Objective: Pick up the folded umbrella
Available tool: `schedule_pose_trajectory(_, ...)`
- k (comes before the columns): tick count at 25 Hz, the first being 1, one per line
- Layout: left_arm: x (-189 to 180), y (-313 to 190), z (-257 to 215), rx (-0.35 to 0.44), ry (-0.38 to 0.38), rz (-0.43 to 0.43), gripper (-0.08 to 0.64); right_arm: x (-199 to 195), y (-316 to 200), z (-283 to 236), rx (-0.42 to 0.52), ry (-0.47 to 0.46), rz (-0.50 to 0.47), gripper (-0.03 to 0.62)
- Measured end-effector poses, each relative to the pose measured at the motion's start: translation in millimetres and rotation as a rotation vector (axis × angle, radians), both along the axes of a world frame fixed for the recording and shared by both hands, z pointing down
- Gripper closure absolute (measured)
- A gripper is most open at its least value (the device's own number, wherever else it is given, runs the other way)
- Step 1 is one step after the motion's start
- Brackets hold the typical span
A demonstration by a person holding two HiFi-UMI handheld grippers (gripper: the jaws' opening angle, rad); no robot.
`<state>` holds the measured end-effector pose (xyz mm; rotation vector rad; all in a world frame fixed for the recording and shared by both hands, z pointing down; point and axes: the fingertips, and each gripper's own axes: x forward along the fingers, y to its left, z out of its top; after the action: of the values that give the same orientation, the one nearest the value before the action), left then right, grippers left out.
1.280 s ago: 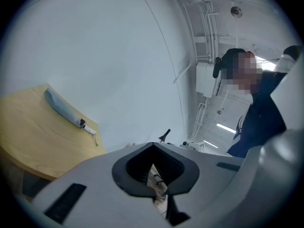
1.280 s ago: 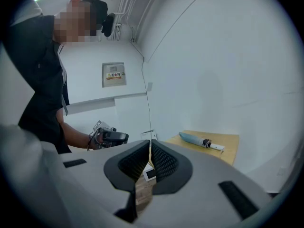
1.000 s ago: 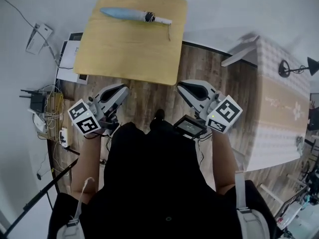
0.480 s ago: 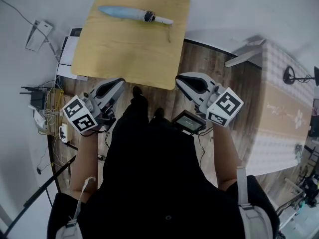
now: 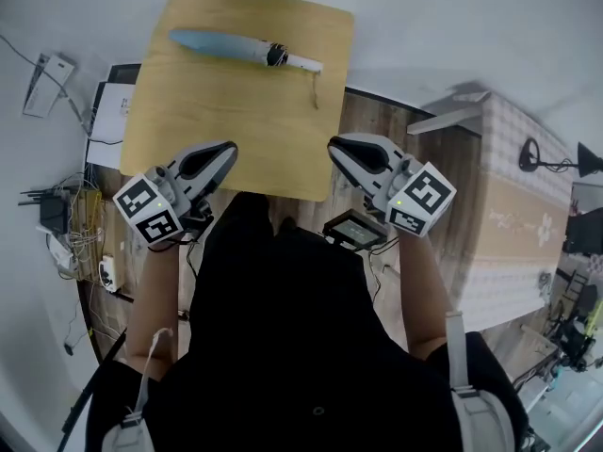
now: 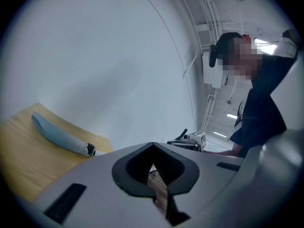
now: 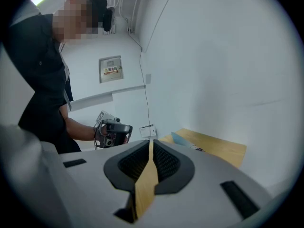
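Note:
The folded umbrella (image 5: 226, 46), light blue with a black band and a white handle, lies across the far part of the square wooden table (image 5: 236, 130). My left gripper (image 5: 224, 151) and right gripper (image 5: 339, 146) hover side by side over the table's near edge, well short of the umbrella. Both are shut with nothing between their jaws. In the left gripper view the umbrella (image 6: 59, 137) lies ahead to the left of the left gripper (image 6: 153, 148). The right gripper view shows the umbrella (image 7: 183, 140) small and far beyond the right gripper (image 7: 151, 144).
A long table with a patterned cloth (image 5: 528, 215) stands to the right. Cables and small boxes (image 5: 57, 215) clutter the floor at the left, and papers (image 5: 108, 111) lie by the table's left edge. Another person in dark clothes holds a device (image 7: 111, 132) nearby.
Both grippers have moved forward together, from over the floor to over the table's near edge. The umbrella lies where it was on the table.

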<state>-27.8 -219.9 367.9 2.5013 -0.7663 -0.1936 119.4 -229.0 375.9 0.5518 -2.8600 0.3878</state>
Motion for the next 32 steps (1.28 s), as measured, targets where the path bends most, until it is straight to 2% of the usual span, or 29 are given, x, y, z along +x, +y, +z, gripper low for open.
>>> schedule_pose_trajectory(7, -31.0, -57.0, 6.9, -0.013, 0.049, 0.045, 0.551, -36.4, -52.1, -2.9, -0.02, 0.063, 0.028, 0.568)
schedule_pose_trajectory(13, -67.8, -92.7, 18.8, -0.032, 0.095, 0.051, 0.551, -61.9, -88.8, -0.3, -0.037, 0.099, 0.077, 0.562)
schedule_pose_trajectory(20, -85.2, -116.5, 36.1, -0.065, 0.198, 0.015, 0.551, -87.7, -119.7, 12.1, -0.054, 0.162, 0.07, 0.462)
schedule_pose_trajectory(32, -73.1, -139.6, 77.5, -0.146, 0.208, -0.006, 0.551, -98.9, -185.7, 37.2, -0.048, 0.234, 0.009, 0.36)
